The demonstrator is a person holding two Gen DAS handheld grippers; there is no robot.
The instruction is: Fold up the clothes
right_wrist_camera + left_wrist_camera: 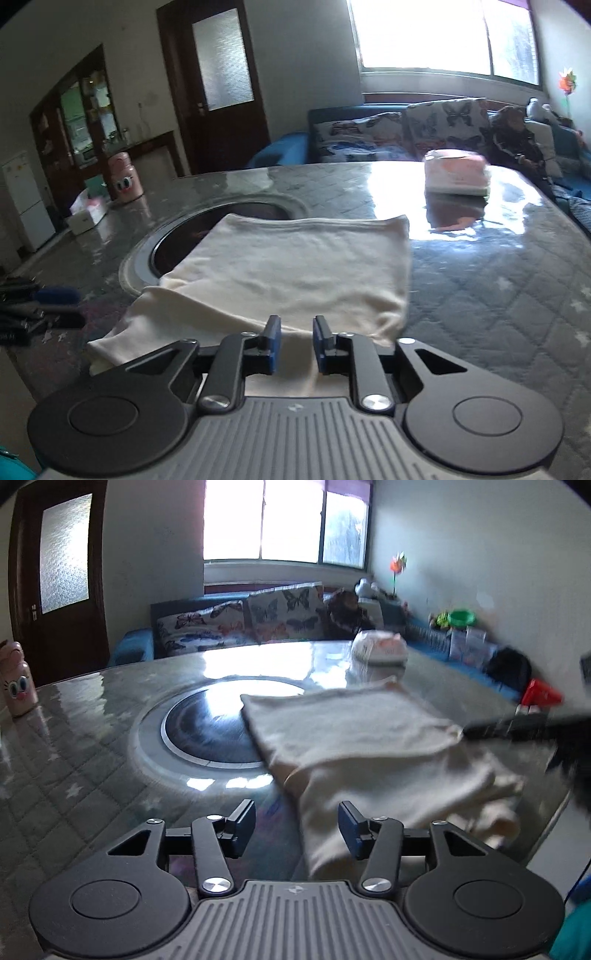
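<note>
A glossy quilted worktop with a dark round inset is carrying a pink-and-white pack toward its far side. A pink cartoon-faced bottle is standing at its left edge. Beyond, butterfly-print cushions are leaning on a blue sofa, and daylight is pouring through the window beside a dark door.

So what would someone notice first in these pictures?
Probably the cream cloth, partly folded, lying on the shiny quilted table and overlapping its dark round middle. Behind it glow the bright window and the butterfly cushions on the sofa.
</note>
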